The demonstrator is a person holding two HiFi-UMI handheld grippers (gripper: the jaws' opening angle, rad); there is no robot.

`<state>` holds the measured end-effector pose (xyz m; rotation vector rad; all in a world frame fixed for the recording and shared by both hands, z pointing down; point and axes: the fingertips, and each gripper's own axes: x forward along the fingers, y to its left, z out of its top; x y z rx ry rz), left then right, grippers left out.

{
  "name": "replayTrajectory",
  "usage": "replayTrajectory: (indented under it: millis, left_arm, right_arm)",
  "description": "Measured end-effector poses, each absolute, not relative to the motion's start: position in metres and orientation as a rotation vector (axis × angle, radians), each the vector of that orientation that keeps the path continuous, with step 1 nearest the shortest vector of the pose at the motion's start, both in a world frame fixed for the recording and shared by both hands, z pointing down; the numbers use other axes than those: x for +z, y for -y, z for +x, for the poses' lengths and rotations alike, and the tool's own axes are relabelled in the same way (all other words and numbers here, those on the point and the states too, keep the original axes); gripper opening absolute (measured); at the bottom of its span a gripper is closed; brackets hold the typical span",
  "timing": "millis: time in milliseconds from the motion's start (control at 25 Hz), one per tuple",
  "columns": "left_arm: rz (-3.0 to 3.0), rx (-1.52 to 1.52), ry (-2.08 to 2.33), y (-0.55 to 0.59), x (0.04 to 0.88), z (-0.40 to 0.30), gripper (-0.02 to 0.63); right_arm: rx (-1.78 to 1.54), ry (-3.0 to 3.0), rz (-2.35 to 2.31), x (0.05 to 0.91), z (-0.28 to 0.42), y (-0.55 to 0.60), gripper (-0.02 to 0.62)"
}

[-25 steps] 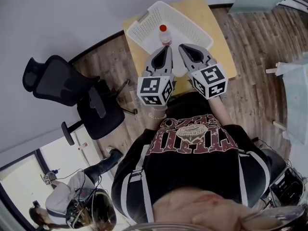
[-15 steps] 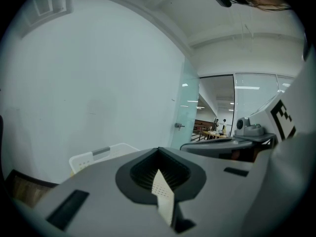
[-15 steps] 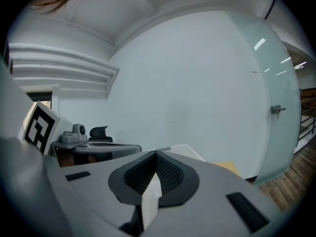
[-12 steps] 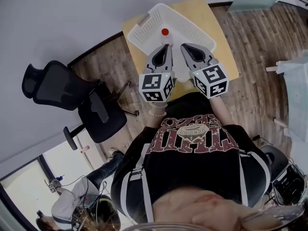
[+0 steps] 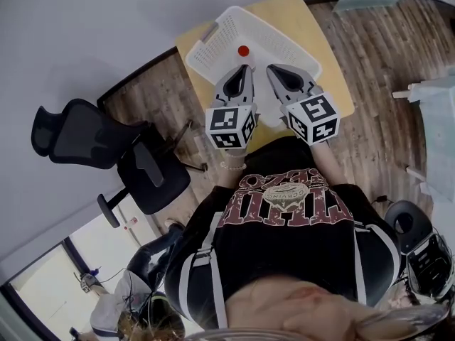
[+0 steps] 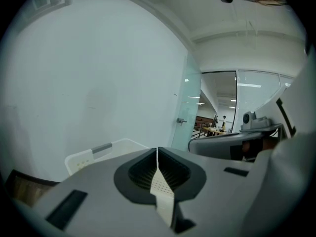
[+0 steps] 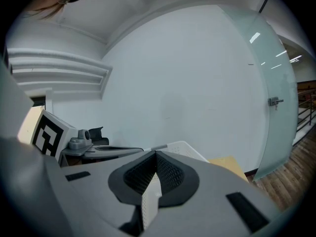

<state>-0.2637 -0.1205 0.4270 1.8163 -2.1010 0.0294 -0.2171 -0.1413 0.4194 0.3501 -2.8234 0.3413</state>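
My two grippers are held side by side above a small yellow table (image 5: 323, 59), both pointing at a white perforated basket (image 5: 217, 38) on it. A bottle with a red cap (image 5: 243, 50) stands in the basket just beyond the tips. The left gripper (image 5: 247, 68) is shut with nothing between its jaws, and so is the right gripper (image 5: 271, 69). In the left gripper view the left gripper (image 6: 157, 150) shows closed jaws and the basket rim (image 6: 94, 152) behind them. The right gripper (image 7: 156, 154) also shows closed jaws, with the basket (image 7: 183, 147) past them.
A black office chair (image 5: 106, 151) stands on the wood floor left of the table. A white wall runs behind the table. A glass door (image 7: 276, 107) is off to the right. Another person (image 5: 135, 300) is at the lower left.
Both grippers stay shut and side by side, hardly moved. The head view has shifted a little, and the person at the lower left has moved further down and out of frame.
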Motion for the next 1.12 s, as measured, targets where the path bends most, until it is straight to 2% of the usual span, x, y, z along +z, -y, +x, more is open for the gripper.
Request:
replayTrajectory:
  millis: [520, 1120]
  left_arm:
    - [1.782, 0.137, 2.096, 0.138, 0.449, -0.278, 0.052]
    - [1.76, 0.304, 2.047, 0.155, 0.477, -0.296, 0.144]
  right_arm:
    - [0.364, 2.805, 0.369, 0.427, -0.214, 0.152, 0.017]
    - [0.387, 2.792, 0.402, 0.434, -0.212, 0.163, 0.017]
